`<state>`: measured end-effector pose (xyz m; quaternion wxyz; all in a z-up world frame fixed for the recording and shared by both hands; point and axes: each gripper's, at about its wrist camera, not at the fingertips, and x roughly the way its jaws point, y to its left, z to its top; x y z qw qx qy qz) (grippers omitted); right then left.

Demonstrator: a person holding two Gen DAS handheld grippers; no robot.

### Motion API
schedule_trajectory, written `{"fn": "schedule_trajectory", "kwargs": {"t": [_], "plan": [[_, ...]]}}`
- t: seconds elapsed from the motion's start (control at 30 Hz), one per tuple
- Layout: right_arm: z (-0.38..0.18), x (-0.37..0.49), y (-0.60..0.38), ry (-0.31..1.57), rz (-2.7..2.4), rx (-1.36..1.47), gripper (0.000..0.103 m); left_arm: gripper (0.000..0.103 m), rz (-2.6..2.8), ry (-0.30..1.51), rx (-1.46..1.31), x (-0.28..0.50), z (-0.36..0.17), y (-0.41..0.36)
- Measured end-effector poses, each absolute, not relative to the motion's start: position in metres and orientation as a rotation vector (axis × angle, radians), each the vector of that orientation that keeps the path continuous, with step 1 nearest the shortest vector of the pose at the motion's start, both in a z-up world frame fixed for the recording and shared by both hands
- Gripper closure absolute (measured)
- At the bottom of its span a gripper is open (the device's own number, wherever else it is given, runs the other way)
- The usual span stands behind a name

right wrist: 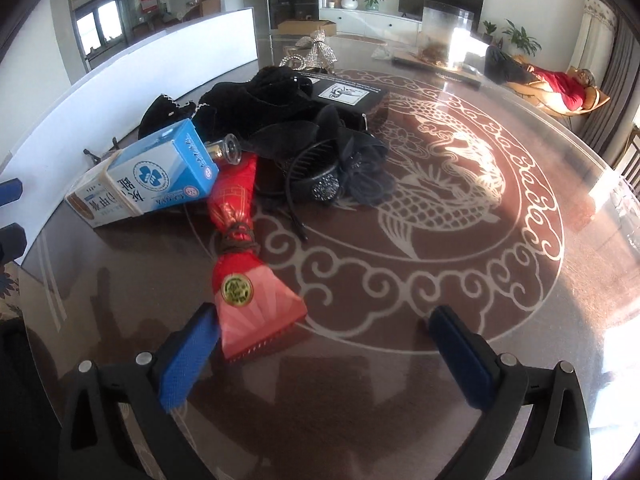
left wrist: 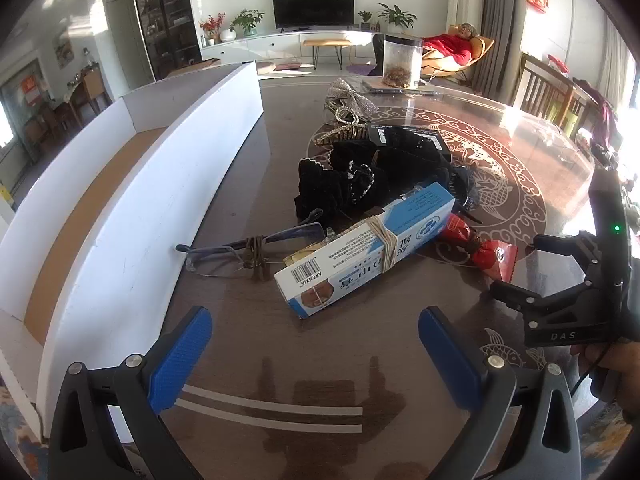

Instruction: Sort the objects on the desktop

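A heap of small objects lies on the round brown table (left wrist: 248, 168). A blue-and-white box (left wrist: 368, 248) bound with a rubber band lies just beyond my left gripper (left wrist: 316, 360), which stands open and empty. Folded glasses (left wrist: 248, 246) lie left of the box. A red tied pouch (right wrist: 240, 256) reaches toward my right gripper (right wrist: 320, 352), open, its left pad (right wrist: 188, 356) beside the pouch's fringed end. Black fabric (right wrist: 264, 96), a black hair comb with a flower (right wrist: 340, 172) and a black box (right wrist: 352, 94) lie behind. The right gripper's body (left wrist: 572, 296) shows in the left wrist view.
A long white cardboard tray (left wrist: 120, 208) with a brown floor stands along the table's left side. A silver bow (left wrist: 352, 98) and a clear container (left wrist: 402, 62) sit at the far edge. A person in red (left wrist: 452, 50) reclines in a chair beyond the table.
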<state>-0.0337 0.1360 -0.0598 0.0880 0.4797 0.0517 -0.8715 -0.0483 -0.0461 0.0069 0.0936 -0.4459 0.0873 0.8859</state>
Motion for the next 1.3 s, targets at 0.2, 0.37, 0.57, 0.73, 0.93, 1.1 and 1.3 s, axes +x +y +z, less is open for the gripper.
{"fn": "schedule_trajectory", "kwargs": {"t": [0.2,0.37,0.57,0.73,0.93,1.1,1.3], "plan": [[-0.059,-0.008,0.166,0.139,-2.623,1.409,0.000,0.000,2.584,0.422,-1.333,-0.087,-0.014,-0.010],[-0.060,0.000,0.173,0.120,-2.658,1.375,0.000,0.000,2.283,0.297,-1.331,-0.075,-0.022,0.005],[-0.059,0.001,0.174,0.115,-2.668,1.375,0.000,0.000,2.318,0.246,-1.270,-0.067,-0.008,-0.005],[-0.059,0.001,0.173,0.114,-2.668,1.375,0.000,0.000,2.174,0.422,-1.278,-0.066,-0.025,0.012],[-0.059,0.001,0.174,0.115,-2.668,1.375,0.000,0.000,2.029,0.619,-1.323,-0.060,-0.047,0.034],[-0.060,0.001,0.173,0.115,-2.668,1.374,0.000,0.004,2.218,0.411,-1.476,-0.085,-0.047,0.006],[-0.059,0.001,0.174,0.115,-2.668,1.374,0.000,0.052,2.406,0.212,-1.562,-0.084,-0.036,-0.021]]}}
